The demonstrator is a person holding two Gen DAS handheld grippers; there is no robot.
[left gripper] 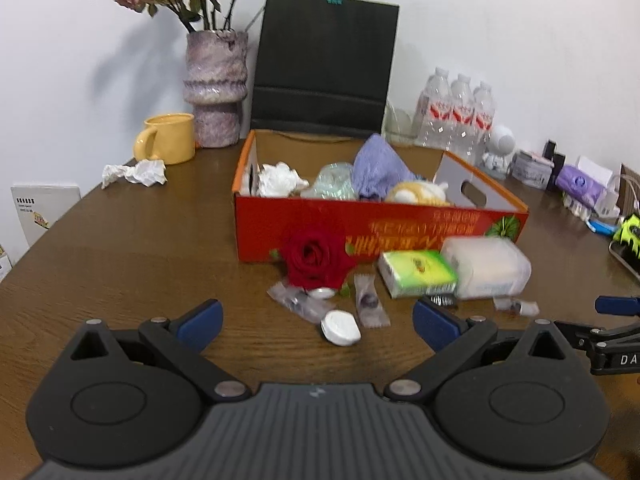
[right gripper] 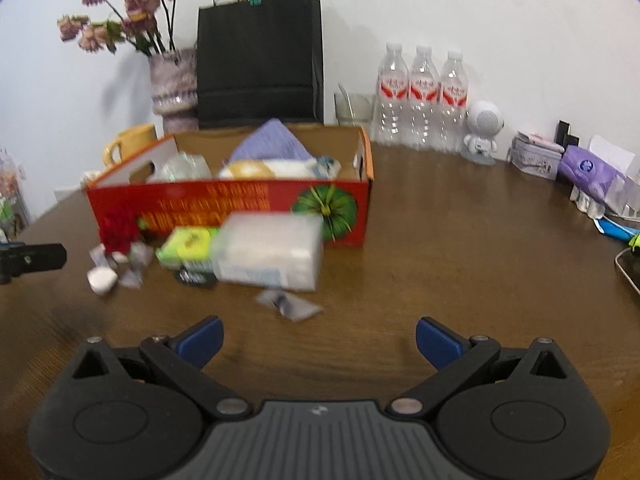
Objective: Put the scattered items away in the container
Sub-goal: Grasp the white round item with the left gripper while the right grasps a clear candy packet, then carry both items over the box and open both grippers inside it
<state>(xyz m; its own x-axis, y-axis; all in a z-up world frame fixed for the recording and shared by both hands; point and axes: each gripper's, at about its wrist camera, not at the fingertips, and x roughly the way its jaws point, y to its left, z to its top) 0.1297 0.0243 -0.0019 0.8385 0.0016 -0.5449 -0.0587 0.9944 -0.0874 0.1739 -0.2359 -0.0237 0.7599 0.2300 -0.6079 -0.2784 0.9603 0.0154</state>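
Holding both tongs spread wide and empty, I see the white cap (left gripper: 341, 327) straight ahead of my left gripper (left gripper: 318, 322), the tissue pack (right gripper: 269, 253) ahead-left of my right gripper (right gripper: 318, 338). Soft, light pack: pinch across its short sides. The box (left gripper: 360, 228) sits beyond.

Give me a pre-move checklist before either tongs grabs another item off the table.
1. Left tongs open and empty: ok.
2. Right tongs open and empty: ok.
3. Box top open: ok.
4. Room left in box: cannot tell; cloth and paper already rise near the rim.
5. Nearest target free: ok; white disc lies just ahead of left tongs, nothing on it.
6. Loose items apart: not ok; green pack touches clear pack, rose overlaps sachets.
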